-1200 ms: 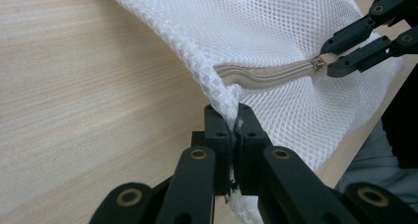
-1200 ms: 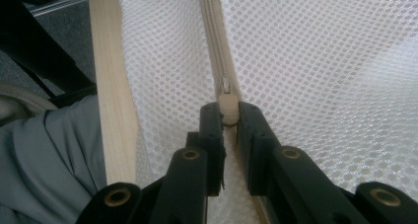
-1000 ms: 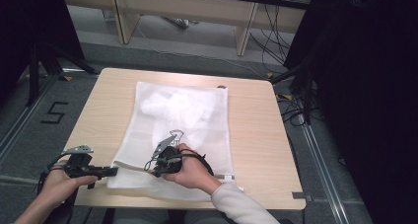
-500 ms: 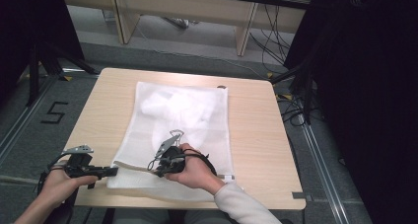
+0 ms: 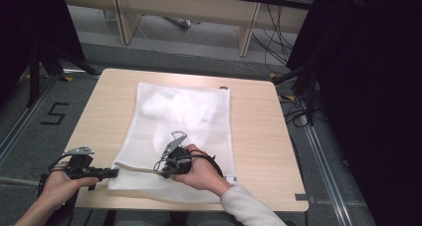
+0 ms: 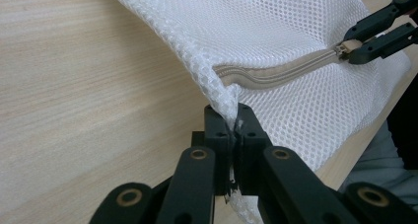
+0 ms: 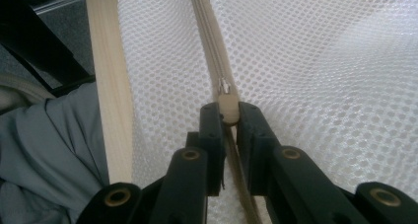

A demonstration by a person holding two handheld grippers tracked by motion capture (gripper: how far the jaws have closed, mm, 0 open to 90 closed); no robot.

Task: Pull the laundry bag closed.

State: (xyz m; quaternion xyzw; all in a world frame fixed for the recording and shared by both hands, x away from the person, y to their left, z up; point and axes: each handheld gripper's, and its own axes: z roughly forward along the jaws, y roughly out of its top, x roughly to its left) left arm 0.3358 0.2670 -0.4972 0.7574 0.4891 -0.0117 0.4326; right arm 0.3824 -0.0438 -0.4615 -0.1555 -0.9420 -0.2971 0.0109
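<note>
Spanning the pale wooden table (image 5: pixel 259 136) over grey floor (image 5: pixel 30 136) — mesh bag (image 5: pixel 184 121), corner and zipper pull (image 7: pixel 227 105) pinched by hand-held grippers.

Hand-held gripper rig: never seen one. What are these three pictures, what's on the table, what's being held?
No robot here: a person holds a two-jaw tool in each hand. The high view looks down from above the person's side of the wooden table. On it lies a white mesh laundry bag with something white inside.

The other two pictures come from cameras riding on the tools, looking along their black jaws. The left hand-held gripper is shut on the bag's corner, at the end of the zipper. The right hand-held gripper is shut on the zipper pull. One pins the bag while the other works the zipper.
</note>
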